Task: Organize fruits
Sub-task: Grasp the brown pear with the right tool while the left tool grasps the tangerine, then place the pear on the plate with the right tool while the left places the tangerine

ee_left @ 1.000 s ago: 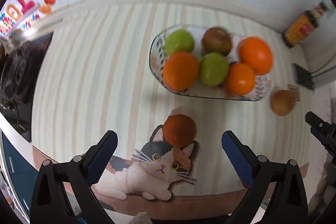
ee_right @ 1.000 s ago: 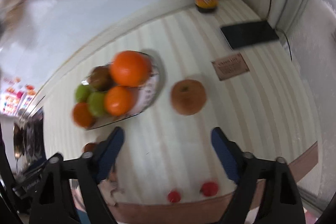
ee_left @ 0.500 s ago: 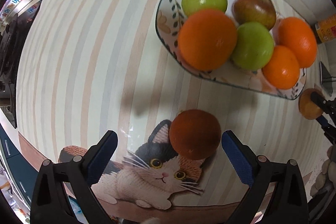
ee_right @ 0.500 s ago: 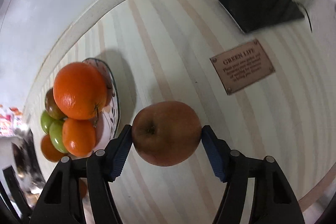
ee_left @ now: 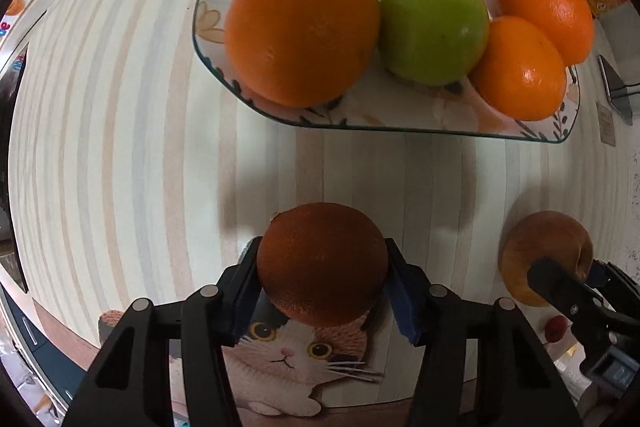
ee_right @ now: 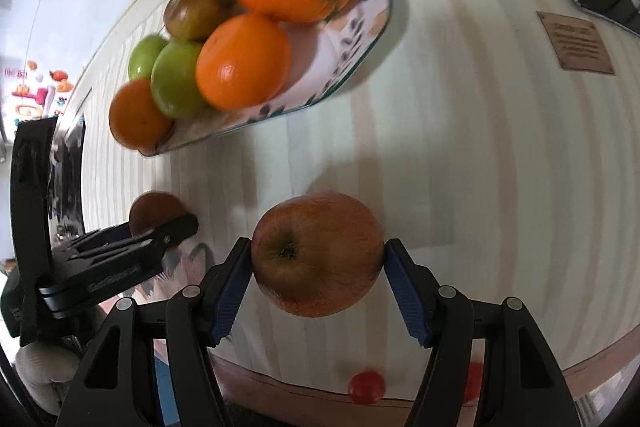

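Gripping a dark orange (ee_left: 322, 263) between its blue pads, the left gripper (ee_left: 324, 275) is closed on the fruit just above the cat-print mat (ee_left: 296, 359), while the right gripper (ee_right: 318, 267) is clamped on a reddish-brown apple (ee_right: 318, 253) over the striped counter (ee_right: 460, 147). Both fruits sit near the front of the plate (ee_left: 400, 125), which already carries three oranges, two green apples and a russet fruit packed closely together. The chief risk is crowding: little bare plate shows, so a fruit set on the rim or against a neighbour may roll off or push another over the shallow edge. Each round fruit is pinched along a narrow band only and could slip or rotate if tilted. The two grippers stand close, and approaching the plate together invites collision. Whether either fruit is clear of the surface beneath probably cannot be settled from these views.
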A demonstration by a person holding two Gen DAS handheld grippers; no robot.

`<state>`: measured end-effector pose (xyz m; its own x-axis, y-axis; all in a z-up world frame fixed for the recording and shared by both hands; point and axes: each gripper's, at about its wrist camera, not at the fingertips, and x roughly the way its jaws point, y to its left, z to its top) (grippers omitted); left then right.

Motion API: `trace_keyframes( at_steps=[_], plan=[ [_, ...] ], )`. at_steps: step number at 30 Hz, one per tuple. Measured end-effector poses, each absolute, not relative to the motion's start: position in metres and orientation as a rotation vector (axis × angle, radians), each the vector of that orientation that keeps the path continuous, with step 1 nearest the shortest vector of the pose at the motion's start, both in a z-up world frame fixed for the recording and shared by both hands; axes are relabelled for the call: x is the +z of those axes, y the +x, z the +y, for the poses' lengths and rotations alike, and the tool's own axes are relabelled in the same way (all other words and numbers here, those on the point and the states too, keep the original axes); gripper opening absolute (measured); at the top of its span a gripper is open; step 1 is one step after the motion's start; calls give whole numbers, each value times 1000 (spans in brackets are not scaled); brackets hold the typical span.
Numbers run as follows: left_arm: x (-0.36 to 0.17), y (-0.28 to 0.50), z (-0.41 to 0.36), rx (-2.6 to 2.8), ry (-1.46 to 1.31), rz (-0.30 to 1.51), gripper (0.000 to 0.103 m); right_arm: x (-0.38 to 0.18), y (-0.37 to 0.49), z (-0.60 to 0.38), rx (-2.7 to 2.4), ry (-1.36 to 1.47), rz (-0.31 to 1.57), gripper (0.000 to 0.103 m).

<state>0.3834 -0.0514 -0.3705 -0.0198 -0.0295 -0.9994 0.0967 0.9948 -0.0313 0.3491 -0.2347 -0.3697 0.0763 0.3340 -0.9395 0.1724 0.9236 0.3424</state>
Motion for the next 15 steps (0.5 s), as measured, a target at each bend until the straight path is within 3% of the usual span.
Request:
trace_keyframes(
  at_steps=[15],
  plan=[
    [-367, 369, -37, -98, 23, 1557, 53, -369, 357, -217, 132, 361, 1513, 70]
  ],
)
